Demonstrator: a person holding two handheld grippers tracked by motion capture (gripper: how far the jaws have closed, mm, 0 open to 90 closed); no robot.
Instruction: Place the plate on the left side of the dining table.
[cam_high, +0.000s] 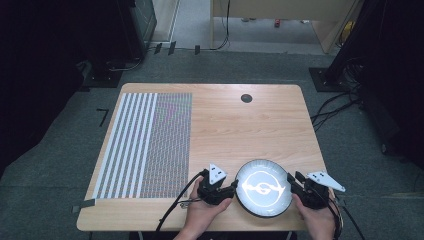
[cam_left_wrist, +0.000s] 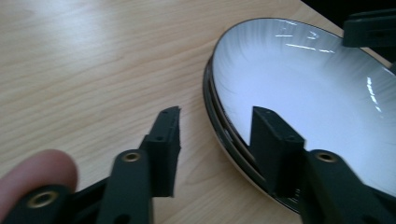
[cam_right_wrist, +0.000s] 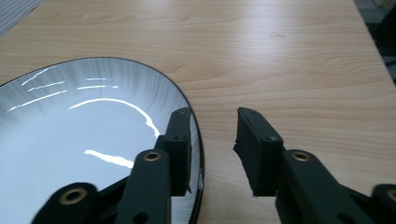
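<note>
A round white plate (cam_high: 263, 187) with a dark rim lies near the table's front edge, between my two grippers. My left gripper (cam_high: 233, 186) is at the plate's left edge. In the left gripper view the left gripper (cam_left_wrist: 217, 114) straddles the plate (cam_left_wrist: 317, 84) rim, one jaw over the white inside and one over the wood, with a gap to the rim. My right gripper (cam_high: 291, 181) is at the right edge. In the right gripper view the right gripper (cam_right_wrist: 215, 114) likewise stands astride the plate (cam_right_wrist: 70, 140) rim, with neither pad pressing on it. Both are open.
A striped grey and white mat (cam_high: 145, 145) covers the left part of the wooden table (cam_high: 240, 125). A small dark round cap (cam_high: 246, 98) sits near the far edge. The front edge of the table runs just under the plate. Cables lie on the floor at right.
</note>
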